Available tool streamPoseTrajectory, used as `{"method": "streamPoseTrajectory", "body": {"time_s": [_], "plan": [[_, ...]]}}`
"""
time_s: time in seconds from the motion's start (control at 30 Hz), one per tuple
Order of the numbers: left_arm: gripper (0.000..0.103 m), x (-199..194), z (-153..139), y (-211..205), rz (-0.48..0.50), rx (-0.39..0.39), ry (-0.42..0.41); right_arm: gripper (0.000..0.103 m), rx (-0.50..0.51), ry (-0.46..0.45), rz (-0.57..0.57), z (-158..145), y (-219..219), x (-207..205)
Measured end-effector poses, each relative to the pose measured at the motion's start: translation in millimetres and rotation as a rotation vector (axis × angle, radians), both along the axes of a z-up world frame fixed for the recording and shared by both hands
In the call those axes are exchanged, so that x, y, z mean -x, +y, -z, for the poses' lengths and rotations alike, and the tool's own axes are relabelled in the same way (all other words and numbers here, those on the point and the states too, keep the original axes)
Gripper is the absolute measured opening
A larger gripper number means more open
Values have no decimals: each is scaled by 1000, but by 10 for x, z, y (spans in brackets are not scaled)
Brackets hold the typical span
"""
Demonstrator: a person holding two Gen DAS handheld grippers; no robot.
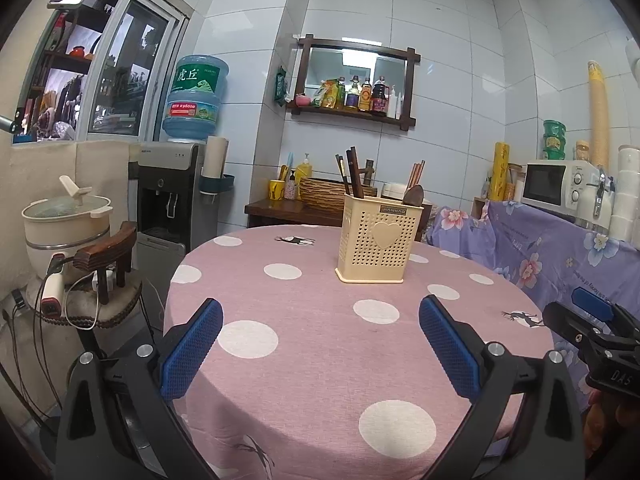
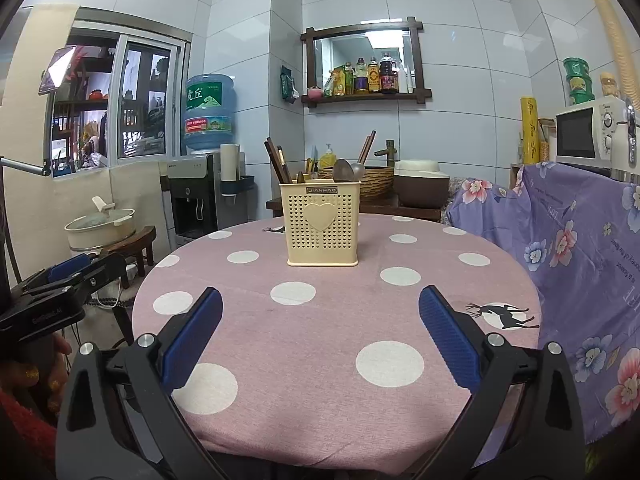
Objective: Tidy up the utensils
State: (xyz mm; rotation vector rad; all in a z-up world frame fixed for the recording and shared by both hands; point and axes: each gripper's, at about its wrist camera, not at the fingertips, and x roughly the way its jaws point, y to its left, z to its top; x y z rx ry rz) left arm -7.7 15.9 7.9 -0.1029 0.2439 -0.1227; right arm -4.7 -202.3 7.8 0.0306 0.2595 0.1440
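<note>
A cream perforated utensil holder (image 1: 376, 239) with a heart on its front stands upright on the far part of the round pink polka-dot table (image 1: 304, 344). It holds dark chopsticks (image 1: 351, 174), lighter chopsticks and a wooden spoon (image 1: 414, 195). In the right wrist view the holder (image 2: 322, 224) shows chopsticks and two spoons (image 2: 348, 171). My left gripper (image 1: 320, 344) is open and empty, low over the near table edge. My right gripper (image 2: 320, 336) is open and empty, also well short of the holder. Each gripper shows at the edge of the other's view.
A purple floral cloth (image 2: 580, 248) covers furniture right of the table, with a microwave (image 2: 588, 136) on it. A water dispenser (image 1: 172, 196), a pot (image 1: 66, 216) and a wooden stool (image 1: 108, 256) stand on the left. A woven basket (image 2: 372, 180) sits behind the table.
</note>
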Motion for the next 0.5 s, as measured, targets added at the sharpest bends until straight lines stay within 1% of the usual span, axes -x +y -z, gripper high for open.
{"method": "streamPoseTrajectory", "body": {"time_s": [0.5], "plan": [[98, 10, -33, 27, -1, 0, -2, 97, 3, -3, 0, 13, 10, -2]]}}
